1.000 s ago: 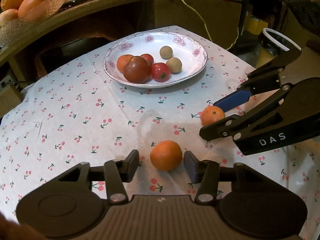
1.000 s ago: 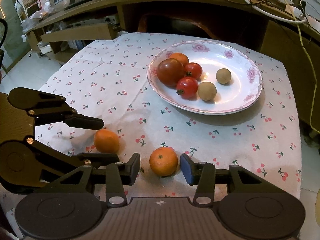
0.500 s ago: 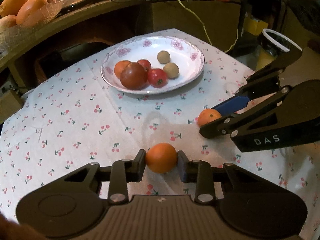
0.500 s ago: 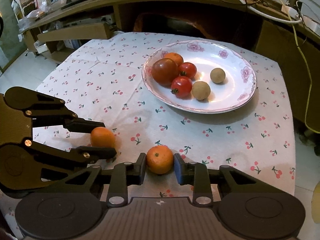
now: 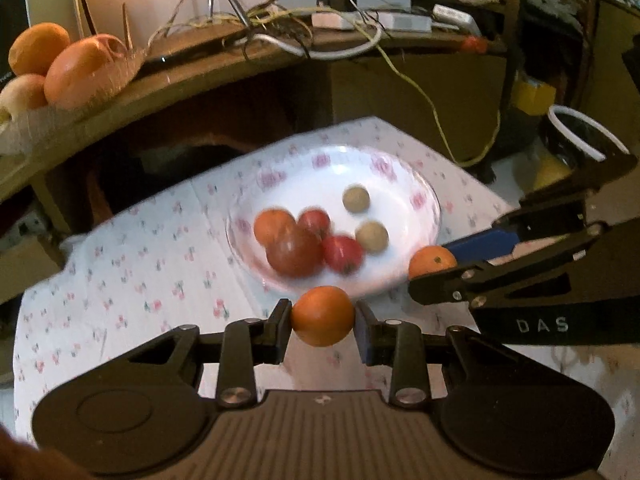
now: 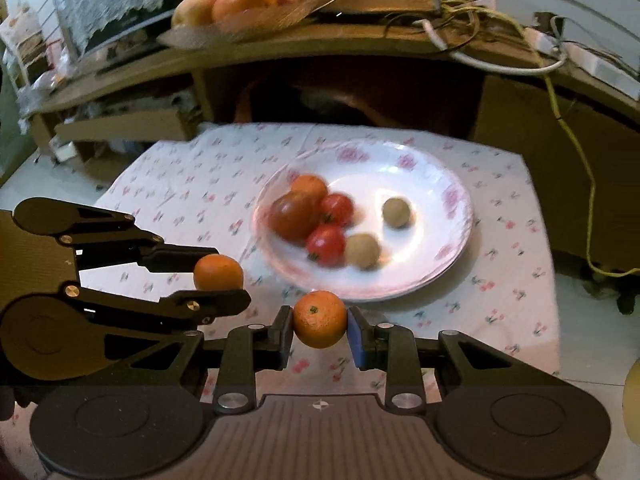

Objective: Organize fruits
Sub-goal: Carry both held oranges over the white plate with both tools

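Observation:
My left gripper (image 5: 323,322) is shut on an orange (image 5: 322,315) and holds it above the cloth, just short of the white floral plate (image 5: 416,196). My right gripper (image 6: 319,326) is shut on a second orange (image 6: 320,319), also lifted near the plate (image 6: 448,200). Each gripper with its orange shows in the other view: the right one (image 5: 432,261), the left one (image 6: 218,272). The plate holds a large dark tomato (image 5: 295,253), two red tomatoes, a small orange and two tan round fruits.
The table has a cherry-print cloth (image 5: 160,264). A wooden shelf behind it carries a basket of large fruit (image 5: 60,68) and tangled cables (image 5: 312,36). A white-rimmed bin (image 5: 576,136) stands at the right.
Both grippers closed on their oranges, then lifted them off the cloth and moved them toward the plate. The background is blurred by the motion.

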`<state>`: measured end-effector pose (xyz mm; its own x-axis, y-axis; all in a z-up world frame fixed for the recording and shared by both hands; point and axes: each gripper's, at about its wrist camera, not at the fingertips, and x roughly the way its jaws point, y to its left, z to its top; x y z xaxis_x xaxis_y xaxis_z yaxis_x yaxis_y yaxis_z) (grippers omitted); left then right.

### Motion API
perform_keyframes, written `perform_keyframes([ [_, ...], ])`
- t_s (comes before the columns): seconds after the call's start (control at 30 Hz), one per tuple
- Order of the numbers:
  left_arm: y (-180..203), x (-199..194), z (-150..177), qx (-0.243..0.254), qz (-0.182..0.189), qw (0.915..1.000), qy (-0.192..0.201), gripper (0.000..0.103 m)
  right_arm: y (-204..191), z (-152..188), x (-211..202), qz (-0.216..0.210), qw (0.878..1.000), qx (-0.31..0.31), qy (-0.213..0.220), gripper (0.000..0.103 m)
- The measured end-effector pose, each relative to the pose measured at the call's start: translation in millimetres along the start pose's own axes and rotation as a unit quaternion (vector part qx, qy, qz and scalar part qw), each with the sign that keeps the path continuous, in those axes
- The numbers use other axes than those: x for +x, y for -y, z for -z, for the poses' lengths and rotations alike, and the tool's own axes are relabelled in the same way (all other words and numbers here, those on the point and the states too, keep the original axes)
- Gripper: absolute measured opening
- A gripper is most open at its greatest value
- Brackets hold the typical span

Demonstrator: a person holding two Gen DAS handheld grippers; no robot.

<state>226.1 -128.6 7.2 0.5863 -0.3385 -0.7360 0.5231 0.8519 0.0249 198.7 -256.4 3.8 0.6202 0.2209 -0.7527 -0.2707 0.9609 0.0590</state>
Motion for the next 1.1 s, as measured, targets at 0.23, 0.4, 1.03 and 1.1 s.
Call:
perform_keyframes([
  [0.23,-3,18,-29,-0.003,-0.017,0.9997,0.015,0.038,18,-18,9,0.023,0.999,0.027,0.020,0.030],
  [0.4,-5,34,-45,-0.005,-0.020,0.9996,0.021,0.038,33,-26,15,0.031,0.998,0.045,0.026,0.030],
  [1.03,-17,72,-57,-0.027,-0.023,0.9992,0.016,0.037,51,-43,46,0.041,0.996,0.068,0.028,0.032],
  [1.1,-17,73,-58,-0.026,-0.024,0.9993,0.016,0.038,51,-43,48,0.041,0.996,0.070,0.030,0.033],
])
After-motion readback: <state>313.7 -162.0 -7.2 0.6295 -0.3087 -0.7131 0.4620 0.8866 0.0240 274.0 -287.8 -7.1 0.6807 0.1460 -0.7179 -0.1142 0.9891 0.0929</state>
